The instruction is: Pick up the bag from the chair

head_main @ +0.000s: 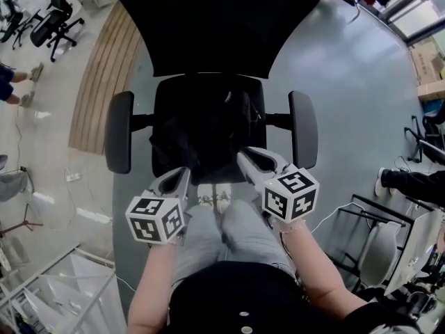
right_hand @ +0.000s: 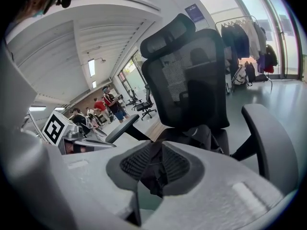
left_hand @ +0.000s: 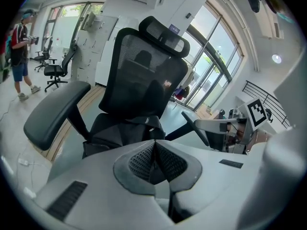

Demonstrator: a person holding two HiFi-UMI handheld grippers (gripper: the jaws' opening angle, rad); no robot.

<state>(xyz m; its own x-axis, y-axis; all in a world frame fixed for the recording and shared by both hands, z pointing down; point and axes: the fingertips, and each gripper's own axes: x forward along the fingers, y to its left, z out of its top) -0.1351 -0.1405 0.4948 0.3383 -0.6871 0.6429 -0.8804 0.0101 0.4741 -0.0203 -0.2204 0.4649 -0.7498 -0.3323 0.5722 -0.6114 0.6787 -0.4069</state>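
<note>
Two tools hung at the front edge of the chair (head_main: 208,26): the left tool (head_main: 183,172) and the right tool (head_main: 243,156), each with jaws pressed together on nothing. The black bag (head_main: 203,125) lay slumped on the seat surface at twelve o'clock from both, its long axis seemingly front-to-back, though black on black blurred its outline. The right tool was nearer, by the bag's five o'clock corner. The left armrest (head_main: 119,132) at nine o'clock and the right armrest (head_main: 304,127) at three fenced the sides; overhead was free.
</note>
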